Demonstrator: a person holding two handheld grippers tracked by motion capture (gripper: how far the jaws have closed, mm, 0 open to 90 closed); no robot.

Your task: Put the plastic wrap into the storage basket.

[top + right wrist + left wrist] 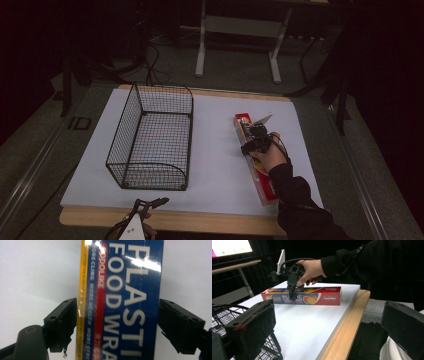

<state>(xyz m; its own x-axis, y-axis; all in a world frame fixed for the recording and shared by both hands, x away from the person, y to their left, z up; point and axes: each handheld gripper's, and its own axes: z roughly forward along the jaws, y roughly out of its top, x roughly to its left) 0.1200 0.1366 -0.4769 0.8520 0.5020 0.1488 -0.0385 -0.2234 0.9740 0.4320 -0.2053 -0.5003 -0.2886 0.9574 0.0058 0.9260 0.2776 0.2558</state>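
Black jaws of the right tongs (117,327) sit closest to the lens, 1 on each long side of the plastic wrap box (122,300), partly closed and level with the box's flanks; whether the pads already press cannot be told, so count it as straddled, not gripped.

Location: box lies flat on the white tabletop (215,150), near its right edge, well apart from the wire basket (152,137) on the left half.

Handling note: the box is long and the jaws sit toward 1 end, so it will likely droop when lifted. Close squarely on the 2 side walls, firm but not crushing the cardboard, then lift level.

Left tongs (147,206): idle over the near edge, jaws wide apart, nothing between them.

Count: 1 box, 1 basket, 2 tongs, 1 tabletop.
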